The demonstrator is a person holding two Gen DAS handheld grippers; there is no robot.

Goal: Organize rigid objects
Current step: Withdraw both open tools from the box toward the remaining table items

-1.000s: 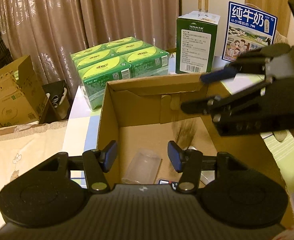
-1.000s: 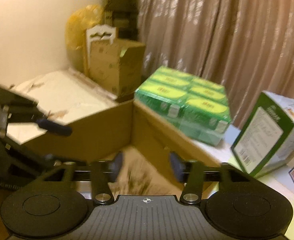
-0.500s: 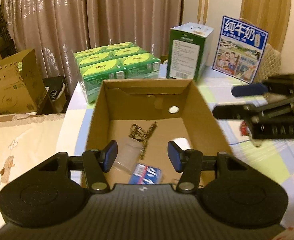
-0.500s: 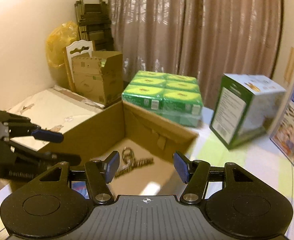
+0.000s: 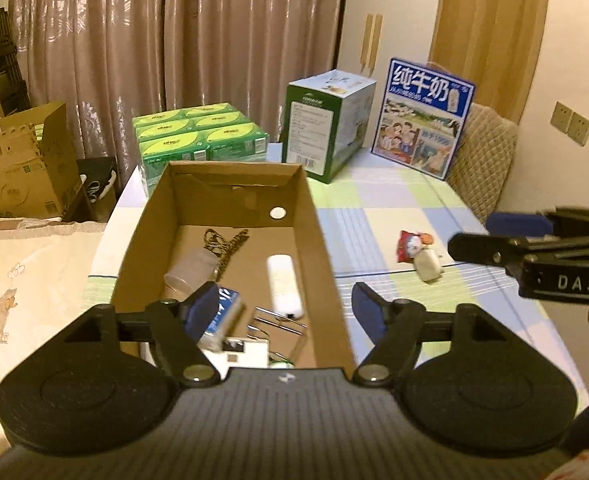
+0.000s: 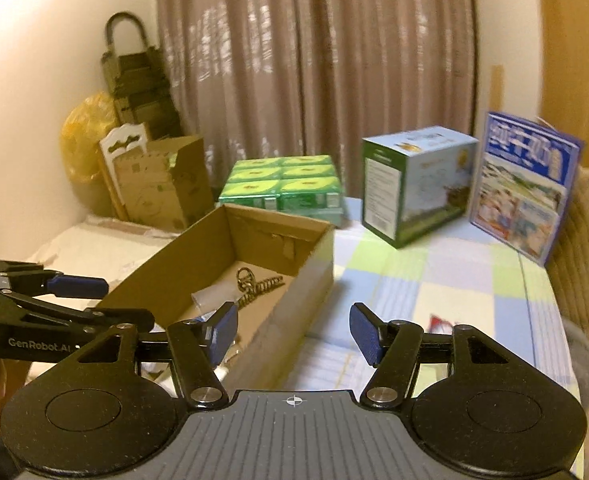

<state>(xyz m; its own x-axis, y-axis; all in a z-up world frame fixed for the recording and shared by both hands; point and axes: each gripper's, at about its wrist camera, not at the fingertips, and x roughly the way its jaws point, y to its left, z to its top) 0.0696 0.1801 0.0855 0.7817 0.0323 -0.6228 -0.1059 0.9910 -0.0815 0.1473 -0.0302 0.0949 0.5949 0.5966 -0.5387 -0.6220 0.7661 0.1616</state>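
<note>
Left wrist view: we hold both tools, left tool (image 5: 286, 308) and right tool (image 6: 292, 334), empty with jaws opening above the cardboard box (image 5: 322, 248), likely for the small packet (image 5: 416, 250) out on the tabletop (image 5: 394, 200).

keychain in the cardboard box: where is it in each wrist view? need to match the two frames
Left wrist: the keychain lies centre-left in the picture, on the floor of the cardboard box toward its far end, just above the clear plastic cup.
Right wrist: the keychain lies left of centre, on the box floor near the far wall.
Shared landmark: the green carton pack behind the box's far end.
</note>
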